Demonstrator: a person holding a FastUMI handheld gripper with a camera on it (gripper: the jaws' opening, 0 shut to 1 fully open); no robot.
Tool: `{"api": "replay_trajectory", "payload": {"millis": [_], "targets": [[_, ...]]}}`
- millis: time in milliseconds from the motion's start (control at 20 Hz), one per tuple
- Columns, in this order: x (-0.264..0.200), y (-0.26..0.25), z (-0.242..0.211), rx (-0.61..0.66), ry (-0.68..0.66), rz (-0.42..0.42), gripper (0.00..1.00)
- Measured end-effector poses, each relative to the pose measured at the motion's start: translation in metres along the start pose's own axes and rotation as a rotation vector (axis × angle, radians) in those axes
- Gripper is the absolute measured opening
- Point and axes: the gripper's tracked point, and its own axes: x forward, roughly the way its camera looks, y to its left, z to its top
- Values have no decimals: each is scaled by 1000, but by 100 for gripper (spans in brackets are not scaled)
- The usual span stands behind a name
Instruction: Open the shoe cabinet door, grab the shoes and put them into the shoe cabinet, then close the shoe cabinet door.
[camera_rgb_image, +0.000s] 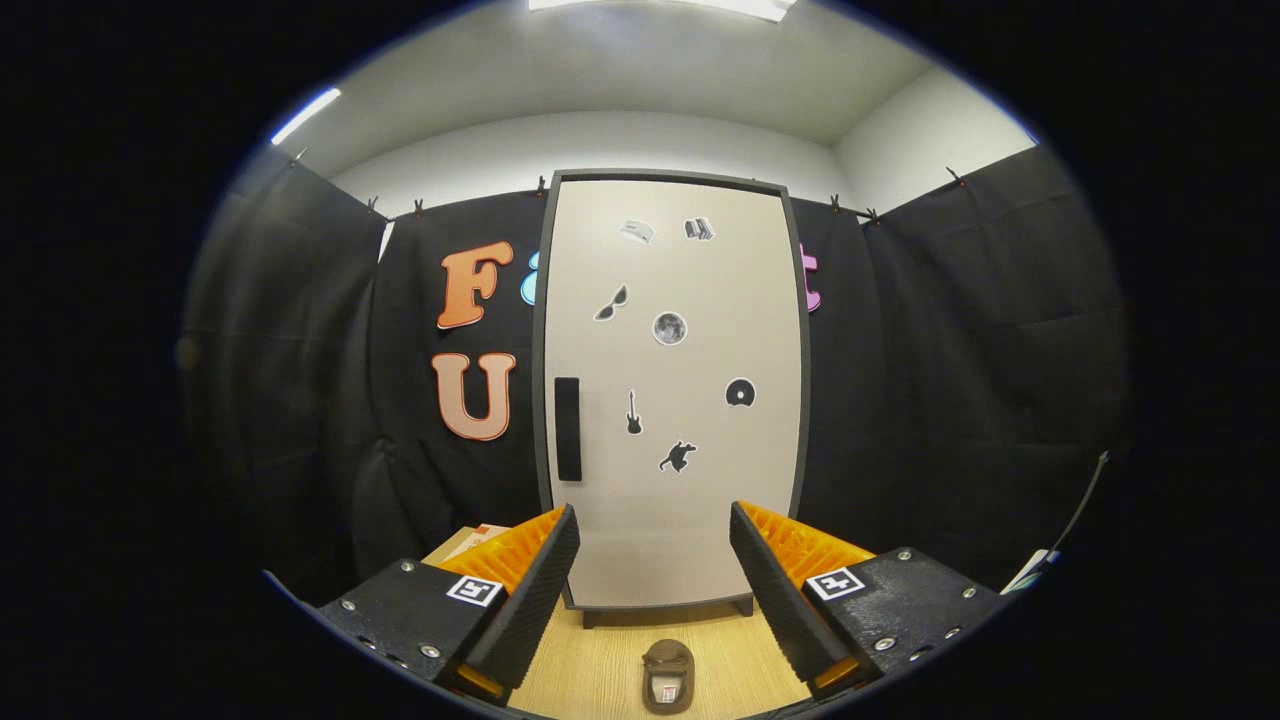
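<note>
Nearest to us the gripper (653, 560) points level and straight ahead, its two jaws spread wide with nothing between them but open air — released, grasping nothing. Each jaw's mount carries one square black-and-white marker, two in all.

Just below and between the jaws we see one shoe (667, 676), a brown slipper-like one, lying flat on the light wooden floor (600, 670) with its length running away from us toward the cabinet. It sits alone, apart from both jaws and a short way in front of the cabinet's foot.

Beyond the fingertips stands one shoe cabinet (675, 390), tall and upright, dark-framed, raised on short dark feet. Its single pale door (700, 520) is closed flush in the frame. One dark vertical handle (567, 429) sits near the door's left edge, at about mid height. We count seven small stickers scattered on the door — among them sunglasses, a moon, a guitar and a disc.

Behind the left jaw, low beside the cabinet, we make out the corner of a cardboard box (470, 540); more of it we cannot tell.
</note>
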Motion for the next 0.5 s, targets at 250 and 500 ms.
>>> {"api": "replay_trajectory", "payload": {"millis": [250, 500], "targets": [[5, 1, -4, 3, 13, -3, 95], [11, 4, -6, 2, 21, 2, 95]]}}
